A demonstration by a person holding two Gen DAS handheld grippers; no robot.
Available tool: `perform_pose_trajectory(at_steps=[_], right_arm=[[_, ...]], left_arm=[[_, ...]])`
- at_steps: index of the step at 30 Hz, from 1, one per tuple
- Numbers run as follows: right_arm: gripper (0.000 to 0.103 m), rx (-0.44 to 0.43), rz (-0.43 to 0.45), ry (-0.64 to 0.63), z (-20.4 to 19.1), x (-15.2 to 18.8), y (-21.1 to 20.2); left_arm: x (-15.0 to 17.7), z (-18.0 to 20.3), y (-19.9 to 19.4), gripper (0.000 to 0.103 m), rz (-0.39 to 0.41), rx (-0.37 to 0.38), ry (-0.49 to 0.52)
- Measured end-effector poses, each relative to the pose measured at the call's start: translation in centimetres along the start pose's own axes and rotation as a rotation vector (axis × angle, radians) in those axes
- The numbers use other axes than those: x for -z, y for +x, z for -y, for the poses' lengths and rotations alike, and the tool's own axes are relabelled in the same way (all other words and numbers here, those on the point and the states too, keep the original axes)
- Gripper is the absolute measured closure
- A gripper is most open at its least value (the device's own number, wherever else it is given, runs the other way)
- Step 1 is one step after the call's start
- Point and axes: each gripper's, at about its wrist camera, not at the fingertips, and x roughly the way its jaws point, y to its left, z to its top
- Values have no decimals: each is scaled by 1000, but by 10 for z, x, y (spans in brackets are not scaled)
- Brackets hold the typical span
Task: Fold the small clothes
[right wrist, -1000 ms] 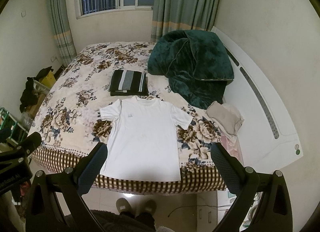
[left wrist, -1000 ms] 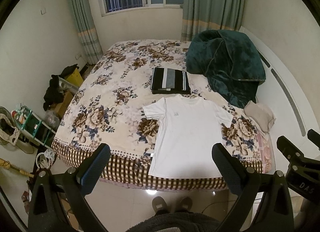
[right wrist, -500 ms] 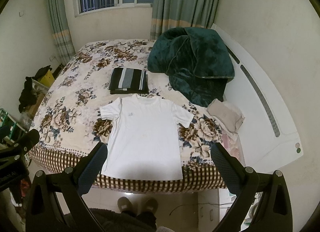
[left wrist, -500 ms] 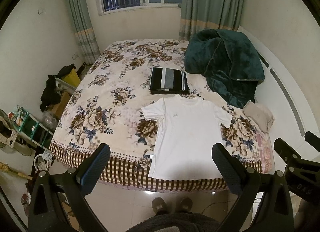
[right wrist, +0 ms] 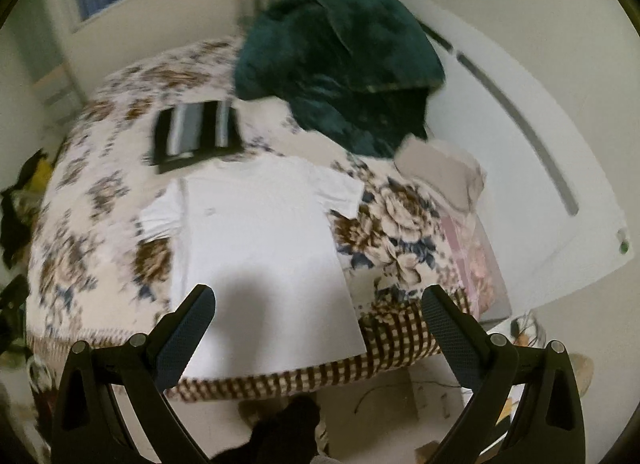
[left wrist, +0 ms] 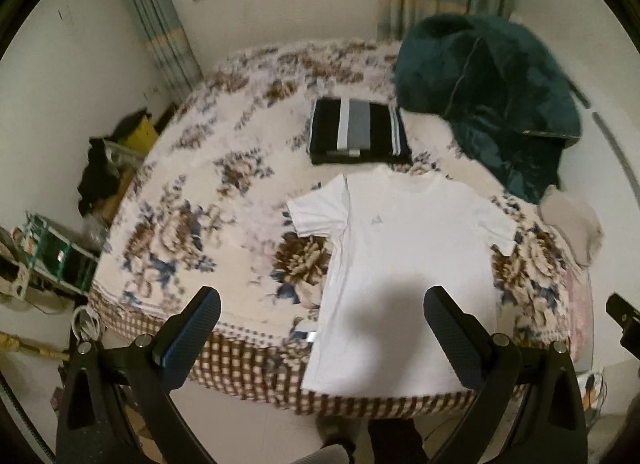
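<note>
- Now we hold both tools above the near edge of the bed (left wrist: 168, 223), nothing between the fingers of either.
- Our left gripper (left wrist: 322, 328) has its jaws spread wide apart; the white T-shirt (left wrist: 404, 264) lies flat ahead of it and slightly toward its right finger, with the hem at the bed's checked border and not touching the tool.
- Off to that tool's left, beside the bed, we see a dark pile of clothes (left wrist: 98, 179) and a green rack (left wrist: 60, 256) on the floor.
- Straight ahead, beyond the shirt's collar and just beside it, sits a folded black-and-grey striped garment (left wrist: 358, 131).
- Ahead to the right, a dark green blanket (left wrist: 488, 91) is heaped on the bed, and a beige cloth (left wrist: 572, 223) lies near the shirt's right sleeve.
- Our right gripper (right wrist: 318, 324) also stands wide open; the T-shirt (right wrist: 260, 240) lies ahead, toward its left finger, apart from it.
- In that blurred view the striped garment (right wrist: 196, 131) is ahead to the left, the blanket (right wrist: 340, 59) ahead, the beige cloth (right wrist: 444, 171) to the right.
</note>
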Motion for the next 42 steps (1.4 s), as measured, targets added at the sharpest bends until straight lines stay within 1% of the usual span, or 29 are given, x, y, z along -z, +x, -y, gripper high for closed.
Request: perform_pose_trajectory(at_steps=[2, 3, 4, 5, 6, 7, 9, 10, 11, 12, 14, 15, 17, 18, 19, 21, 23, 24, 25, 26, 27, 28, 30, 33, 34, 36, 38, 40, 42], right_arm=[[0, 6, -58, 61, 17, -16, 64], [0, 11, -88, 93, 25, -22, 94], [0, 8, -122, 128, 35, -29, 127], [0, 0, -153, 164, 40, -36, 160], [0, -11, -177, 200, 49, -42, 191], [0, -18, -203, 240, 59, -47, 225], [0, -39, -261, 322, 77, -55, 291], [0, -60, -287, 386, 92, -60, 332], [0, -66, -304, 432, 101, -60, 359], [0, -88, -329, 501, 114, -60, 398], [0, -153, -378, 660, 134, -54, 465], [1, -170, -393, 721, 137, -48, 483], [5, -261, -432, 906, 153, -33, 549], [11, -301, -444, 972, 154, -26, 571], [18, -339, -453, 1040, 154, -20, 594], [24, -403, -433, 1145, 154, -12, 630], [29, -431, -371, 1219, 152, -10, 653], [34, -435, -337, 1234, 150, -11, 656], [48, -428, -282, 1242, 146, -14, 658], [60, -409, -249, 1225, 142, -20, 659], [82, -390, -233, 1200, 137, -25, 659], [90, -366, -216, 1167, 130, -32, 658], [92, -308, -173, 1084, 111, -54, 646], [93, -227, -85, 868, 74, -101, 623], [94, -203, -53, 762, 53, -119, 612], [94, -159, 1, 512, -2, -151, 592], [94, -112, 44, 215, -74, -168, 580], [94, -54, 45, -61, -142, -159, 581], [94, -8, 32, -269, -196, -137, 591]], left_arm=[[-7, 16, 44, 0, -40, -31, -9], [-9, 19, 57, 0, -63, -39, -10], [-14, 29, 85, 0, -103, -45, -18], [-17, 35, 102, 0, -122, -51, -21], [-21, 44, 127, 0, -153, -75, -20], [-23, 50, 143, 0, -179, -90, -19], [-25, 61, 187, 0, -229, -98, -38], [-24, 66, 208, 0, -256, -103, -50], [-20, 73, 239, 0, -293, -98, -66], [-20, 76, 257, 0, -318, -96, -72], [-11, 84, 307, 0, -377, -105, -89], [-8, 88, 325, 0, -394, -106, -98], [-1, 94, 361, 0, -428, -112, -116], [2, 97, 373, 0, -444, -112, -123], [7, 98, 389, 0, -459, -111, -132], [8, 106, 414, 0, -477, -94, -147], [14, 106, 428, 0, -488, -78, -159], [15, 106, 432, 0, -493, -73, -163], [18, 104, 434, 0, -497, -68, -170], [19, 101, 434, 0, -499, -66, -179], [20, 96, 431, 0, -497, -64, -193], [21, 91, 428, 0, -493, -61, -208], [21, 79, 419, 0, -484, -61, -233], [18, 55, 400, 0, -450, -68, -262], [16, 45, 393, 0, -432, -82, -267], [15, 29, 383, 0, -403, -104, -274], [15, 9, 373, 0, -386, -135, -283], [21, -8, 371, 0, -389, -154, -295], [30, -24, 377, 0, -402, -163, -314]])
